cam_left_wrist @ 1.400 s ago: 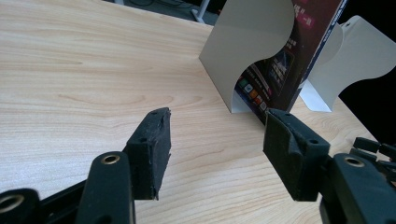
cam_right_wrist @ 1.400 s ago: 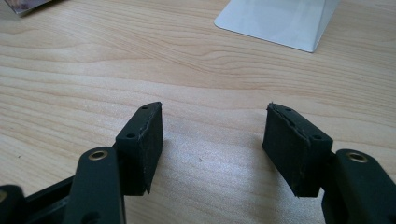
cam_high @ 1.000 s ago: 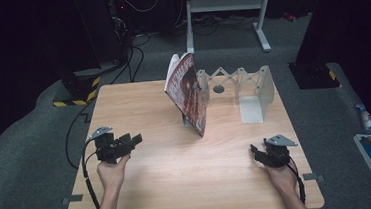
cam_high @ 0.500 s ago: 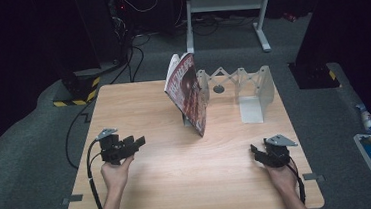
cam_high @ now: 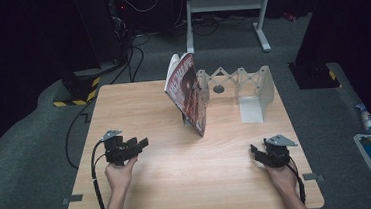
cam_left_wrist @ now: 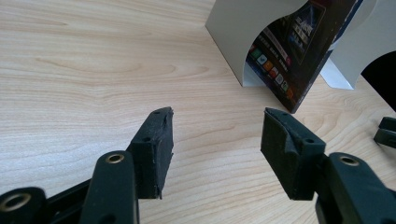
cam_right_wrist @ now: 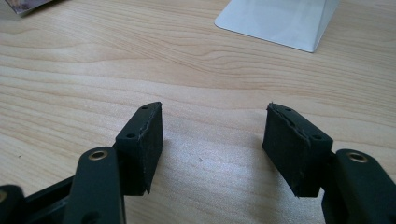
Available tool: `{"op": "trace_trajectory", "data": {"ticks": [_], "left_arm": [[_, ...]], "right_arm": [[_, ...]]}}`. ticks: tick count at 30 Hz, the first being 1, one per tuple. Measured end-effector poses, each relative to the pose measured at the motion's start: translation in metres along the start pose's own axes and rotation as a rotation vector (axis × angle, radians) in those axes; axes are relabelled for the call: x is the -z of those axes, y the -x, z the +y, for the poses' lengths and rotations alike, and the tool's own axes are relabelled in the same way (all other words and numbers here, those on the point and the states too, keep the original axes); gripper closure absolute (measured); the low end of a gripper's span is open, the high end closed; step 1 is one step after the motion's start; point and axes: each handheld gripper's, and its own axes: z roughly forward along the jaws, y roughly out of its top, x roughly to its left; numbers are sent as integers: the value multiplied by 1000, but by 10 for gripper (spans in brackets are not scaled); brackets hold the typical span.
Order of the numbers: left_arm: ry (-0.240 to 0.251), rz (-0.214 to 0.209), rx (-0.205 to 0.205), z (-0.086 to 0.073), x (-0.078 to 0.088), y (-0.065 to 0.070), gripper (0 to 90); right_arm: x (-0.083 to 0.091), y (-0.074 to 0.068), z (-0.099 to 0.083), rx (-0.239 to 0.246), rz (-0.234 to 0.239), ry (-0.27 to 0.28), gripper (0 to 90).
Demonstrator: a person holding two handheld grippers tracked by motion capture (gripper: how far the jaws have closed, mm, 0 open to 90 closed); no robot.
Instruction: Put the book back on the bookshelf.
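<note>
Left gripper [cam_high: 137, 143] has drifted a bit toward the near edge of the table [cam_high: 138, 100] over the last second, jaws apart with nothing between them. Right gripper [cam_high: 255, 153] hasn't moved, jaws also apart and empty. So probably just settling before any reach. The magazine [cam_high: 188, 91] leans tilted against the left end of the white folding rack [cam_high: 252, 91] at mid-table, well apart from both grippers, untouched. Cover writing and small coloured icons too blurred to read; no brand legible.

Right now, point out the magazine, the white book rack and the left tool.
magazine [cam_high: 188, 91], high view, on its red cover.
white book rack [cam_high: 253, 96], high view, on its right end panel.
left tool [cam_left_wrist: 215, 135], left gripper view, midway between its open fingertips.
</note>
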Motion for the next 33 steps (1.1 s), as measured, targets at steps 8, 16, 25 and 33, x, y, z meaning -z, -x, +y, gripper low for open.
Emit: {"op": "trace_trajectory", "data": {"ticks": [8,16,25,33], "left_arm": [[-11,0,-6,-3,-6,1,437],[-29,16,-20,-7,-12,2,434],[-37,19,-18,-12,-20,3,433],[-49,14,-15,-13,-30,7,433]], "right_arm": [[0,0,0,0,0,0,376],[0,0,0,0,0,0,376],[0,0,0,0,0,0,376],[0,0,0,0,1,0,376]]}}
